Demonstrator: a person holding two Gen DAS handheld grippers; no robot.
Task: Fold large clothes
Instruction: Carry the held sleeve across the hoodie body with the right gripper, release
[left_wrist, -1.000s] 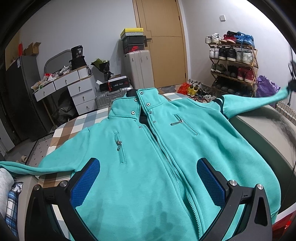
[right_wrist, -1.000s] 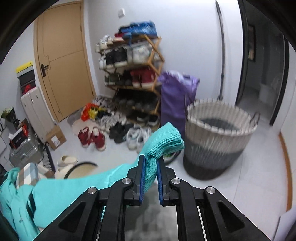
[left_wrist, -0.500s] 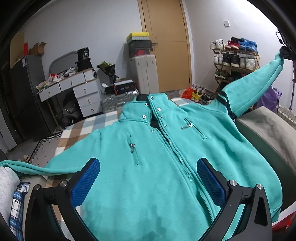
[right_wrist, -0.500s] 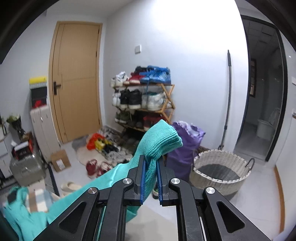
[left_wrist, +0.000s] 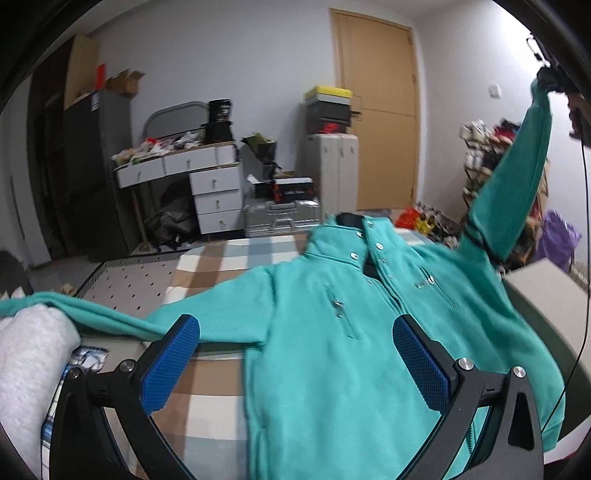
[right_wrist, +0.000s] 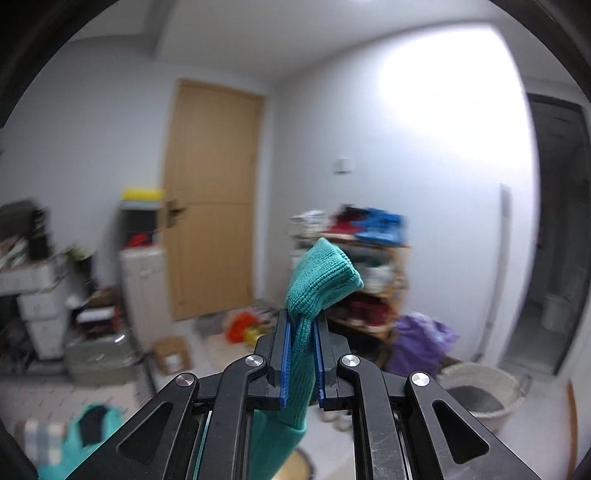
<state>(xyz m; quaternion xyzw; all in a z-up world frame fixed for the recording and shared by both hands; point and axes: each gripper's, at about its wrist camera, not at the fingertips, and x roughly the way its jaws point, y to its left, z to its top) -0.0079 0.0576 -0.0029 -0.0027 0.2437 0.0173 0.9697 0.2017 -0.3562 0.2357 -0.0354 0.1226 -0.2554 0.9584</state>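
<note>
A teal fleece jacket with a stand-up snap collar and zipped chest pockets lies face up, spread across a surface covered by a brown, white and blue checked cloth; its front zip runs down the middle toward the camera. The left gripper hovers just above the lower part of the jacket body, its blue-padded fingers spread wide apart with nothing between them. One sleeve rises steeply off the surface toward the upper right of the left wrist view, pulled taut; the other sleeve trails flat to the left, beside a pale grey folded fabric. The right gripper is clenched on the ribbed teal cuff of the raised sleeve; the cuff end bunches up above the blue pads, and the sleeve hangs down below them. Behind stand a tan wooden door and a cluttered wooden shoe rack, both blurred.
</note>
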